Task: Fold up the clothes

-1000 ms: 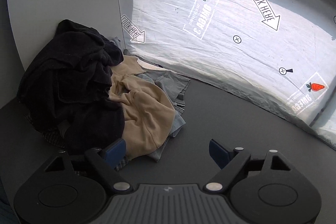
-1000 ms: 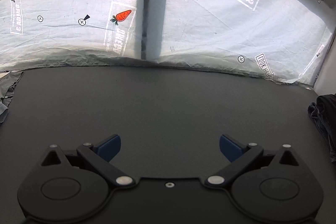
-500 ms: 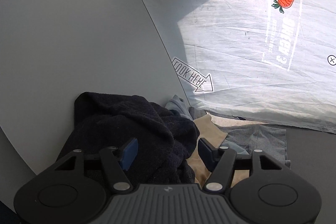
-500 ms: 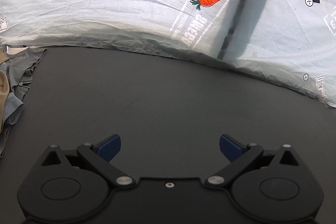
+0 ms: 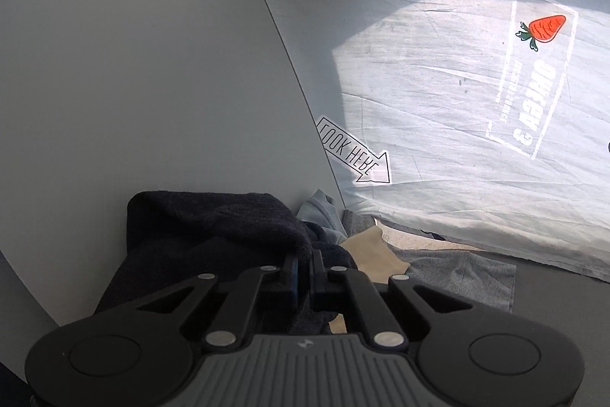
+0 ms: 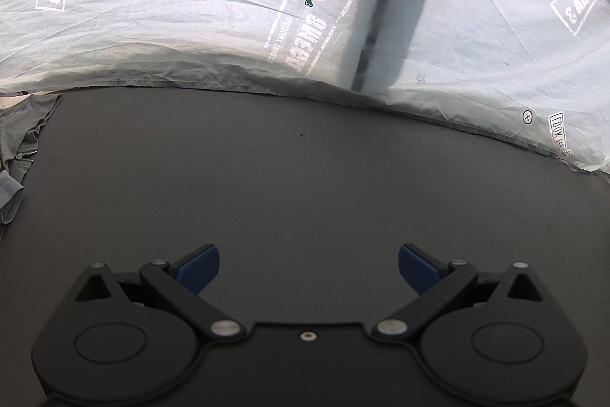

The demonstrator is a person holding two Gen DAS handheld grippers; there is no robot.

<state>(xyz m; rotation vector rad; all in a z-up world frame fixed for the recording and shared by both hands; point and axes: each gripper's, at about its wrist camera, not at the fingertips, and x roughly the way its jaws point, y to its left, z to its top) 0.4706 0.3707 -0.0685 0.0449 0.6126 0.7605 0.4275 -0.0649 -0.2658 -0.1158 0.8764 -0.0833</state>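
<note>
**Clothes: dark top pinched off the pile, folding space waiting**

Clothes first, and they sit heaped at six to seven o'clock in the left wrist view, jammed against the pale wall panel [image 5: 145, 94] where it meets the printed plastic sheet [image 5: 476, 147]. Biggest thing in play is the dark table [image 6: 305, 178], wide and bare across the right wrist view. On top of the heap rides the dark garment [image 5: 206, 227], thick and towel-like. Peeking out at five o'clock are the tan garment [image 5: 371, 250] and, flatter beyond it at four o'clock, the grey garment [image 5: 457, 273]; that same grey one shows its edge at nine o'clock in the right wrist view. A pale blue scrap sits behind, at twelve o'clock of the pile.

Now the left gripper [image 5: 303, 269]: its jaws have just been closing, and they stand clenched on a fold of the dark garment, cloth bunched between them. The right gripper [image 6: 307, 267] hangs over the bare table, jaws spread wide, nothing between them.

So this looks like the pick-up step, folding itself not begun. Next call, I'd say: lift the dark garment clear without dragging the tan one along, carry it toward the open table, and bring the free right gripper in to catch a second edge and spread it flat.
</note>
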